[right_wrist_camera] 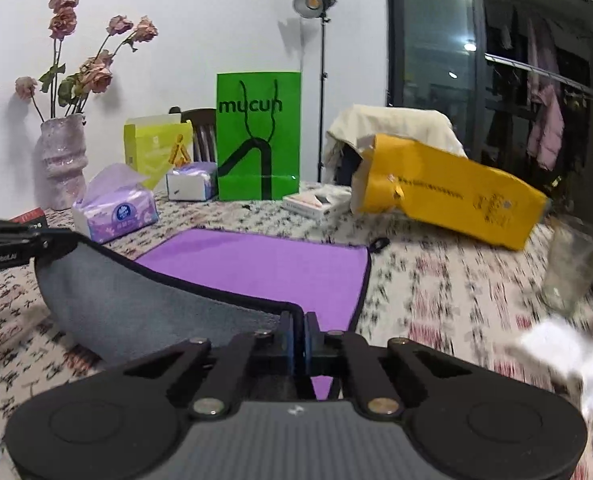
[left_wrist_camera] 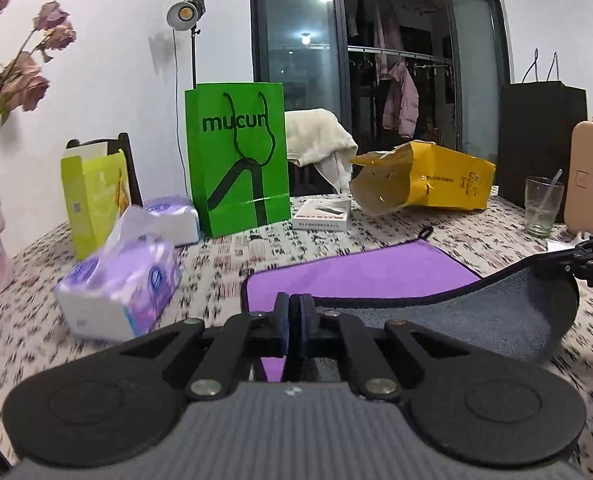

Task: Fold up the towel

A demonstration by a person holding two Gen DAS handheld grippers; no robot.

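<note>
A towel, purple on top and grey underneath, lies on the patterned tablecloth; it also shows in the right wrist view. Its near edge is lifted, so the grey underside sags between the two grippers. My left gripper is shut on the towel's near left corner. My right gripper is shut on the near right corner. Each gripper shows at the other view's edge: the right one, the left one. A black loop sticks out of the far right corner.
Behind the towel stand a green paper bag, a torn yellow bag, a small white box and tissue packs. A glass with a straw stands at the right, a vase of dried roses at the left.
</note>
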